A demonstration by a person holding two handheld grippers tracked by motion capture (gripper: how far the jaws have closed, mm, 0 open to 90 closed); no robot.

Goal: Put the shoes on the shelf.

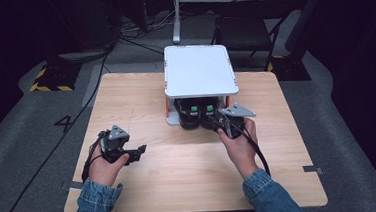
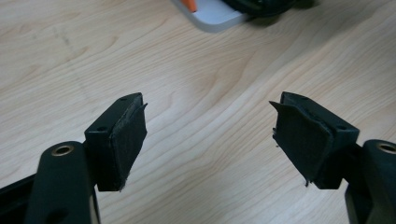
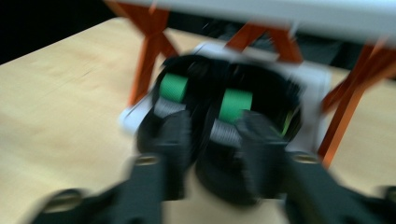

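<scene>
Shoes (image 1: 197, 114), a dark pair with green patches, sit on the lower shelf of a small white rack (image 1: 199, 70) near the desk's far edge, toes outward so they can be drawn straight off; the right gripper (image 1: 216, 119) reaches at the right-hand shoe, jaws spread either side of it in a blurred view, probably not yet pinching; the left gripper (image 2: 208, 135) waits spread and empty over bare desk (image 1: 180, 171) toward its left edge.
</scene>
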